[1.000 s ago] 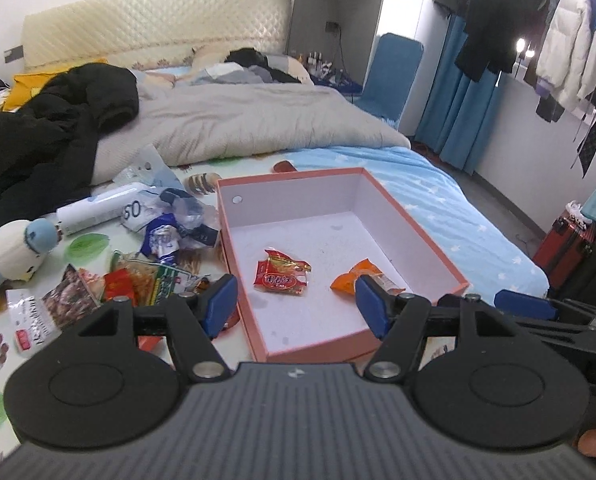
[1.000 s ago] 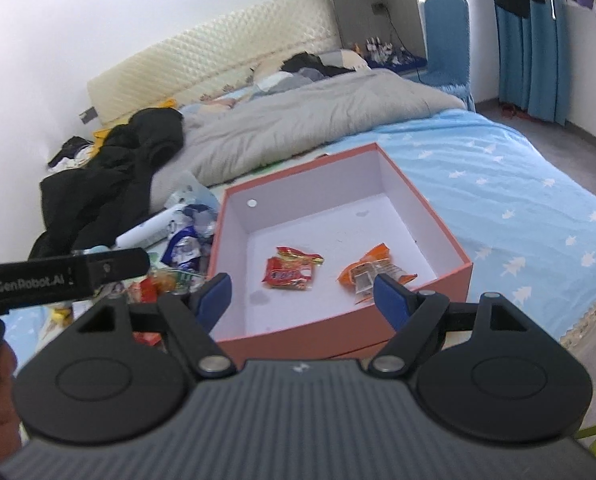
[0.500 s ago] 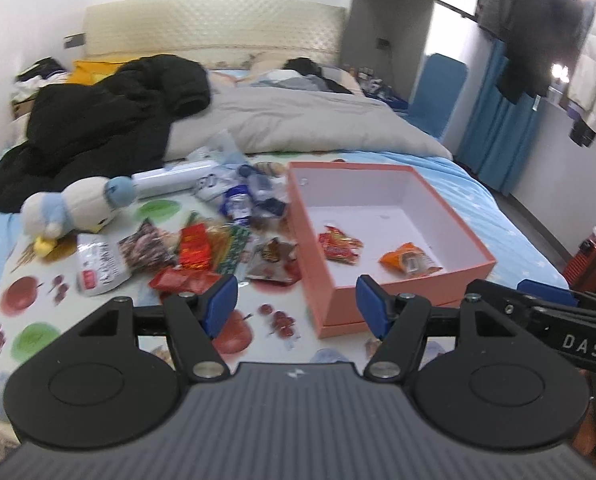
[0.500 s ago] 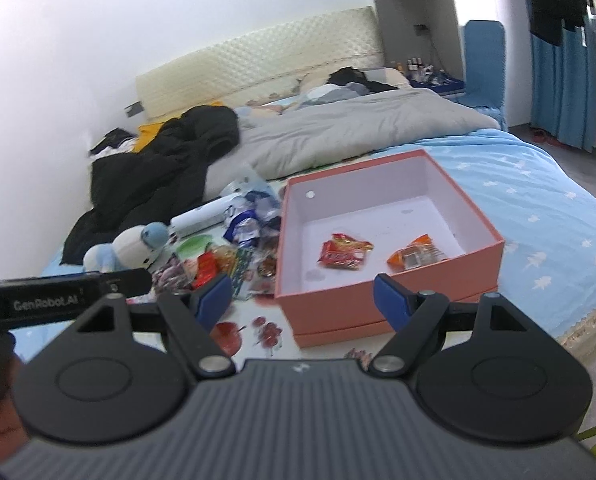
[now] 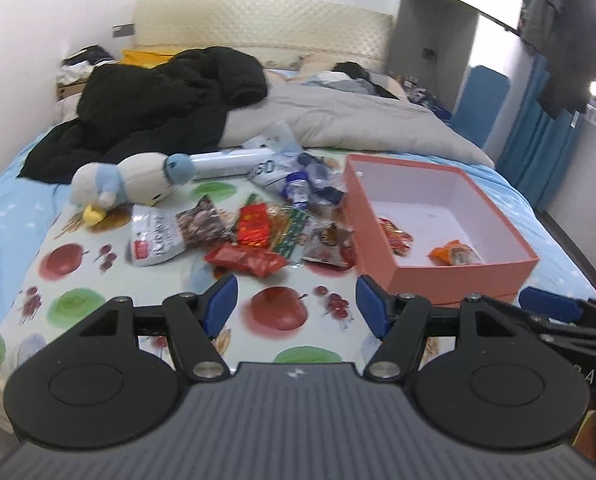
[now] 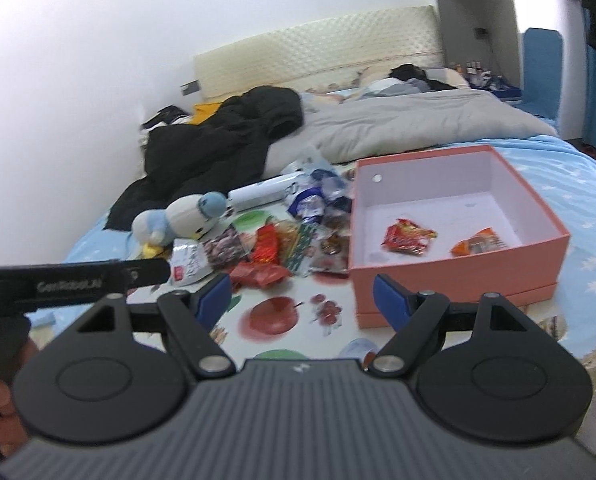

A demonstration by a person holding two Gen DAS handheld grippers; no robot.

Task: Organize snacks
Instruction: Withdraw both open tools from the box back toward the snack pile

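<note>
An open pink box [image 5: 463, 277] sits on the fruit-print cloth [image 5: 282, 314] at the right of the bed, holding two snack packets: a red one [image 6: 407, 236] and an orange one [image 6: 479, 243]. The remaining snacks [image 5: 254, 236] lie in a loose heap just left of the box, beside a plush penguin [image 5: 126, 186]. The left gripper [image 5: 296, 306] and right gripper [image 6: 301, 300] both hover with jaws spread wide, empty, well short of the heap

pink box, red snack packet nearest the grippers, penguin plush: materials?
Pink box: looks like rigid matte paperboard, with straight walls, crisp edges and a white lining.
Red snack packet: probably plastic or foil film, crinkled with glossy highlights.
Penguin plush: soft fuzzy fabric, rounded stuffed shape, no shine.
</note>
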